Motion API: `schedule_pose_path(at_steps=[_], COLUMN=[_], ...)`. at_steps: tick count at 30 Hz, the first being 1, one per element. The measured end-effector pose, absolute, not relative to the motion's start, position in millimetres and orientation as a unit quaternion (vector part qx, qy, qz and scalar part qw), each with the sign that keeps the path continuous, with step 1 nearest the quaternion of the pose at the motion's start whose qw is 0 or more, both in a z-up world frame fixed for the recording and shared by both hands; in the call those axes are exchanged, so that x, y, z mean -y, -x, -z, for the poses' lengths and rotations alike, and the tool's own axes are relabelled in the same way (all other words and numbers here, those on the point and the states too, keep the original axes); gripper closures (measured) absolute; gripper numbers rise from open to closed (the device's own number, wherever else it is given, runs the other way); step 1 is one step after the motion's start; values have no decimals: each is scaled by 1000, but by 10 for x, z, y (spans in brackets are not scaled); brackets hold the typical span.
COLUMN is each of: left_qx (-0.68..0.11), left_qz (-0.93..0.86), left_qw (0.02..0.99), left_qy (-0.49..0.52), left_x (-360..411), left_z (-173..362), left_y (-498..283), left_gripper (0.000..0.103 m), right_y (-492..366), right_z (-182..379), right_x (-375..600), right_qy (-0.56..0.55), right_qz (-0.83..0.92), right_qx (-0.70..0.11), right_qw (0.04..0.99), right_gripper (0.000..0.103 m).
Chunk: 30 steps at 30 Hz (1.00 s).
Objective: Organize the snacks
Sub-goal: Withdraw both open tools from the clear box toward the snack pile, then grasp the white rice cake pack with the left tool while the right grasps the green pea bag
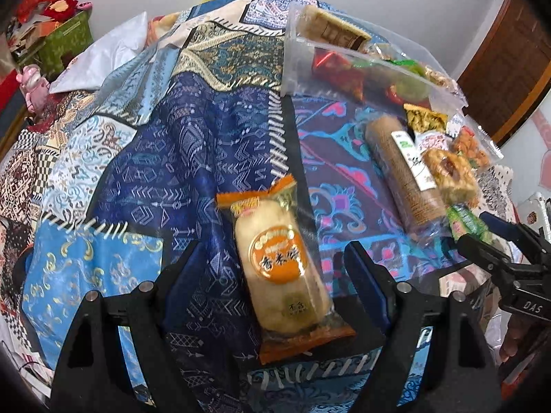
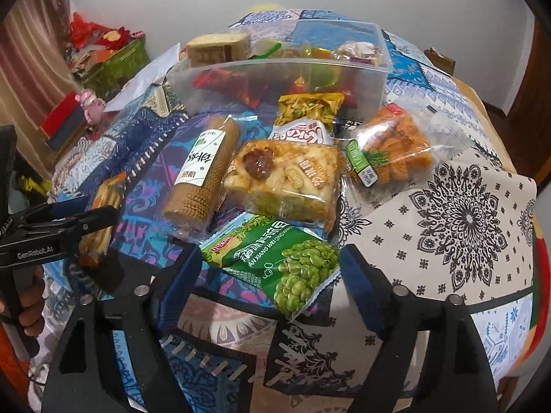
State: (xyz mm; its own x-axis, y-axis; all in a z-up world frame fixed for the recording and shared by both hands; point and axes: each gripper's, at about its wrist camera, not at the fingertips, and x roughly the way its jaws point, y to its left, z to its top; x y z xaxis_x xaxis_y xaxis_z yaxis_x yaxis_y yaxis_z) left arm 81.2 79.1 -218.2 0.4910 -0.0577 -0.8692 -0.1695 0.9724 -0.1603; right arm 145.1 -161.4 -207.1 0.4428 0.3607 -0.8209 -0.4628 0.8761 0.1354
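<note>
- Right now the two nearest snacks are the targets: a rice-cake packet (image 1: 280, 272) with orange ends lies lengthwise between the fingers of the left gripper (image 1: 272, 268), and a green pea packet (image 2: 275, 265) lies between the fingers of the right gripper (image 2: 270, 275).
- Both claws stand wide apart; the pads flank the wrappers without pressing on them, so nothing is held yet.
- Judging by the task, the step in hand is a double pick-up, with the clear plastic box (image 2: 375, 82) at the far side of the table as the likely destination (it already holds red, green and brown wrapped sweets).
- To do it well, each gripper should settle low enough to pinch the packet's body, not just the crimped film edge, and close gently: the rice cake looks brittle and the pea bag is puffy and slick.
- The pea packet lies askew to the right fingers, so a slight wrist turn before closing would give a squarer hold.
- Beyond the peas sit a square crispy cake (image 2: 282, 182) in clear film, a ribbed brown biscuit roll (image 2: 203, 172) with a white label, and a bag of orange fried bites (image 2: 392, 144); all glossy and crinkly.
- Everything rests on a patchwork tablecloth (image 2: 454, 206) (blue prints, then a white mandala panel), smooth-looking and a little creased.
</note>
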Motion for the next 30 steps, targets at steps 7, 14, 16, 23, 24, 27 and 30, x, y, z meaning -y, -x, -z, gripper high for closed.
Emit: schedule_pose_path(at_steps=[7,14,16,23,24,27,30], left_qx=[-500,-490,-488,-478,-475,-469,-462], left_qz=[-36,-42,-42,-40,-40,-39,-39], left_qw=[858,863,864,868,870,873,878], left_qy=[110,116,118,124,125,128,123], left_x=[-785,-861,-888,-921,-925,-935,-921], left_z=[2253,2220,2200,2115,2088,2023,1953], left_y=[-772,-722,-704,-672,-666,-653,-632], left_gripper=[24,56,59,64,64,65,67], right_y=[-1455,-1458,-1479,-1409,-1392,-1374,-1409], right_z=[2167,2136,2112,2045,2039,2010,1971], right_x=[1550,1614,1684,1779,1775,1753,1754], right_qy=[74,74,66,49,49,53,51], right_qz=[-230,-225,-227,-248,-255,-263,-259], right_qx=[-471,-463,-466,-463,-465,-465,-452], right_qw=[848,854,853,849,847,844,852], right_gripper=[12,63,88,91,90,80,54])
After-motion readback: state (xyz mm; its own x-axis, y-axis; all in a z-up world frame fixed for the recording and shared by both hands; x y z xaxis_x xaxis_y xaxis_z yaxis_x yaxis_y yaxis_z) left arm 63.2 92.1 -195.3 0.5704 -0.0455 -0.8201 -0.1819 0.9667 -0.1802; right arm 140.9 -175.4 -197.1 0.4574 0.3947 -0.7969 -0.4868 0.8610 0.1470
